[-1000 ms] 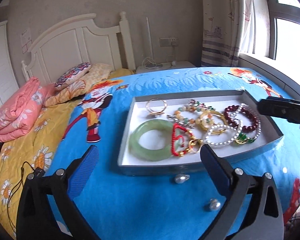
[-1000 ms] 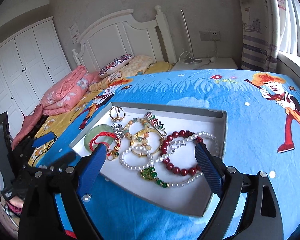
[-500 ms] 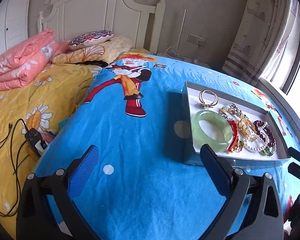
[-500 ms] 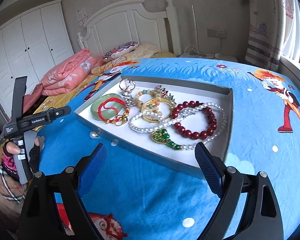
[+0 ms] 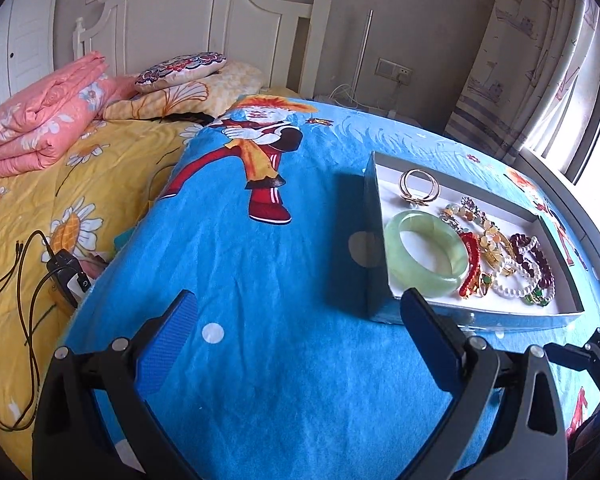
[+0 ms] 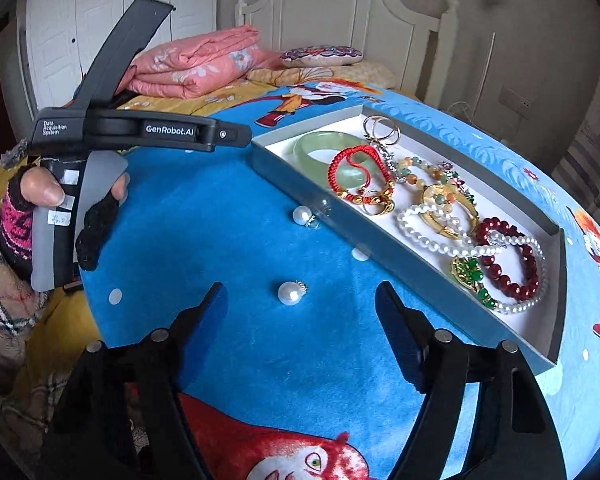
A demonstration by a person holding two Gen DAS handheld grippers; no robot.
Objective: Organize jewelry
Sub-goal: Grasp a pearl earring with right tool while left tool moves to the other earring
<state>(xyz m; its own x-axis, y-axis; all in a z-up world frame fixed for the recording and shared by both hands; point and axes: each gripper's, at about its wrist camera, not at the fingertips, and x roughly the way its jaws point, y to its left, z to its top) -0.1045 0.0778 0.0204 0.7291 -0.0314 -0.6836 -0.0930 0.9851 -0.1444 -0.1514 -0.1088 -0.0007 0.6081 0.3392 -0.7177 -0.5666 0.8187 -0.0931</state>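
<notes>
A round white pearl earring (image 6: 288,293) with a small silver fitting pointing right is seen on the blue bedspread (image 6: 260,352), just ahead of the closing, empty right hand-held gripper (image 6: 300,304). The left hand-held gripper (image 5: 296,320) is held wide apart, empty.

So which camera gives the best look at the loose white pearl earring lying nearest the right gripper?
The right wrist view: the white pearl earring lies unobstructed on the blue blanket. The left wrist view doesn't show it.

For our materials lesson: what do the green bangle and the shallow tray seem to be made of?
Green bangle: probably jade or glass; it looks translucent, pale and glossy. Shallow tray: likely cardboard; it has thin, matte grey walls and a white inside.
</notes>
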